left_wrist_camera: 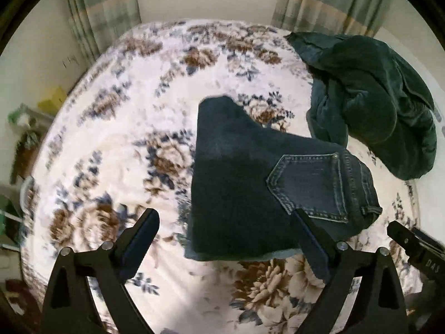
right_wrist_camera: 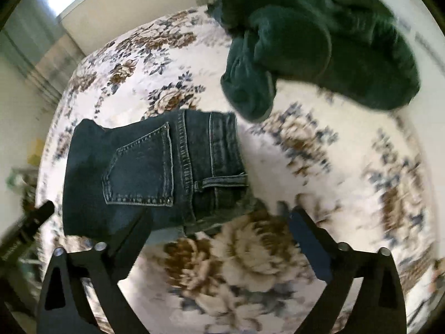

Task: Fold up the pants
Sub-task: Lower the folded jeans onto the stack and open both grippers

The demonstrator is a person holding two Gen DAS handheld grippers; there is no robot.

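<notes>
Black plastic fingers of the left gripper point(left_wrist_camera: 225, 222) stand wide apart at the bottom of the left wrist view, holding nothing; the right finger's tip overlaps the near edge of the folded dark blue denim jeans point(left_wrist_camera: 250, 183), though actual contact cannot be told. At about 4 o'clock the tip of the right gripper point(left_wrist_camera: 400, 233) pokes in beside them.

From the right wrist view, the right gripper point(right_wrist_camera: 219, 217) is likewise spread wide and empty, its left finger overlapping the jeans' near edge, while the left gripper point(right_wrist_camera: 41, 211) shows at 9 o'clock.

Both hover over the plush cream blanket with brown and blue flowers point(left_wrist_camera: 116, 144), soft and fuzzy. The jeans point(right_wrist_camera: 144, 172) lie on it as a compact, roughly rectangular bundle, stitched back pocket and waistband facing up, one corner bulging at 12 o'clock. Beyond, at 2 o'clock, a crumpled dark green velvety garment point(left_wrist_camera: 372, 97) sits in a heap just beside the jeans. Pale green striped curtains point(left_wrist_camera: 103, 8) hang farthest back.
</notes>
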